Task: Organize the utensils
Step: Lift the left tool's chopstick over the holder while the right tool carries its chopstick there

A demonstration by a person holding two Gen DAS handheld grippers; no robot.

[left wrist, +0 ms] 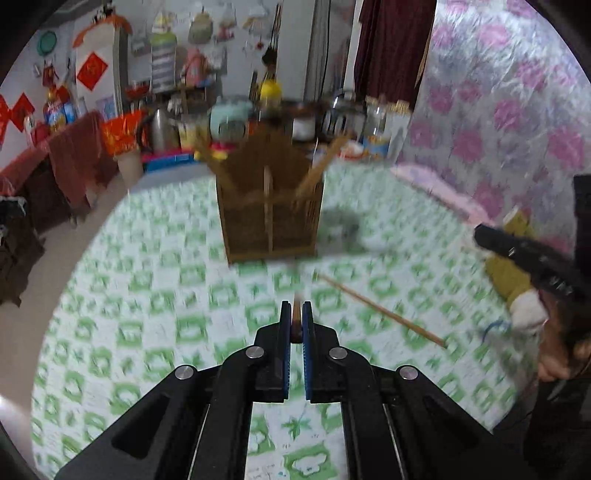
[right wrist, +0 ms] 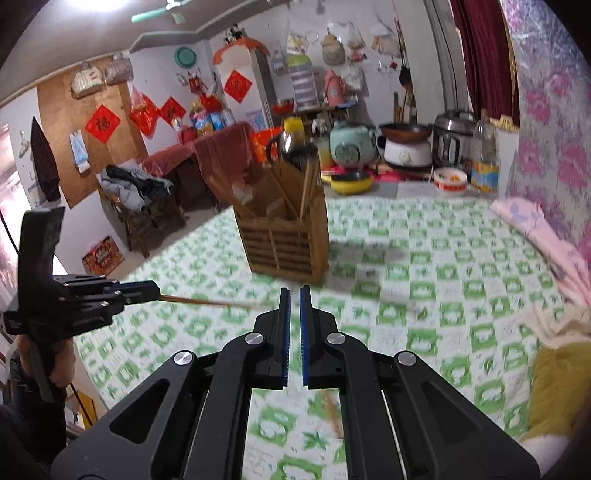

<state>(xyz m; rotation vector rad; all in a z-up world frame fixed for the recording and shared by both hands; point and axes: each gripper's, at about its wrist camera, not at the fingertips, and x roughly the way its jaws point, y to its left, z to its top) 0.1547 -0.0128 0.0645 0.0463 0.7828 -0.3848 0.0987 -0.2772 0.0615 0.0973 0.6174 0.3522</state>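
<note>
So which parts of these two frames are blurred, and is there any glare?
Left wrist view: holder and tablecloth smeared by motion, left gripper sharp. Right wrist view: background shelves crisp, tablecloth blurred, chopstick streaked, ceiling light blown out at top.

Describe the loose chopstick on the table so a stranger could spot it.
On the green-checked tablecloth, in front of the brown holder and to its right, lies one chopstick. It lies flat and slanted, unlike those upright in the holder or the one in the left tongs.
</note>
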